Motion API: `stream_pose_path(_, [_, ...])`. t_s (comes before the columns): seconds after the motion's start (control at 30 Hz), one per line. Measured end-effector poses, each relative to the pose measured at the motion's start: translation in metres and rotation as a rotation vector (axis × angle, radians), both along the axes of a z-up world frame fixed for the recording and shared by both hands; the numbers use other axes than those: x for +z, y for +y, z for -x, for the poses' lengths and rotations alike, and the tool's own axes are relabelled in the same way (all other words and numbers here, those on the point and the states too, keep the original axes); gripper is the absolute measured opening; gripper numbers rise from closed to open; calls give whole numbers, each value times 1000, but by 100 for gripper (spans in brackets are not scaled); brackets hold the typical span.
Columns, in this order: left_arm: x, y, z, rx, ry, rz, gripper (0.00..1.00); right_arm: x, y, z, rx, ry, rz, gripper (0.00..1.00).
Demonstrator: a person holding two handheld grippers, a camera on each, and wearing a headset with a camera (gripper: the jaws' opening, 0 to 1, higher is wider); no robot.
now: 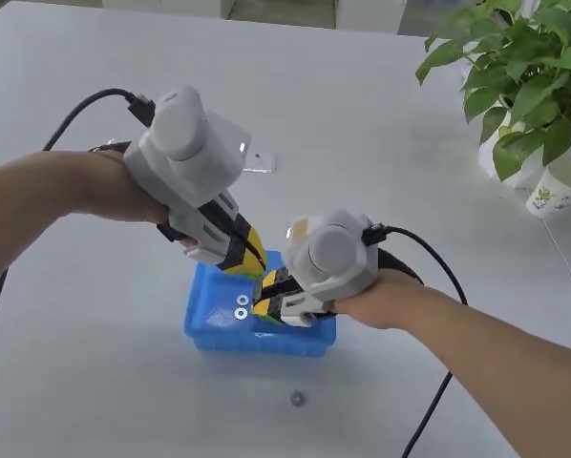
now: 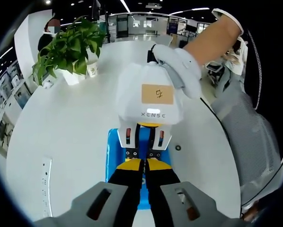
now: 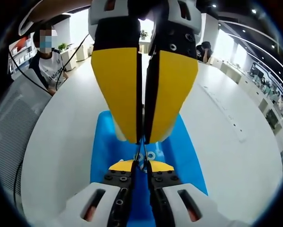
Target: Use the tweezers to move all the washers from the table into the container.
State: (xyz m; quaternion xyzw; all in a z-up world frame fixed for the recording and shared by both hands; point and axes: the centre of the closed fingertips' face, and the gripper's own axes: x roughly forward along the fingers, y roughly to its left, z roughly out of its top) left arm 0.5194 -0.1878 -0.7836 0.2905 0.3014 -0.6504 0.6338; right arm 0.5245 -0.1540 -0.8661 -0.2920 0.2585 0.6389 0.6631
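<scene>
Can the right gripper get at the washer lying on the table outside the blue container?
Probably yes: the washer lies on bare table beside the container, close to the right gripper, with nothing between them.

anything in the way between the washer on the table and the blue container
Nothing visible does. The washer lies on bare table just off the blue container, by its near wall. The left gripper and right gripper, jaws closed on the tweezers, hang over the container, not over that gap.
</scene>
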Motion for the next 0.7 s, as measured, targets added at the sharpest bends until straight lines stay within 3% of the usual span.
stream_pose_path(0.7, [20, -3, 10, -2, -21, 11, 6, 21, -2, 8, 7, -30, -6, 13])
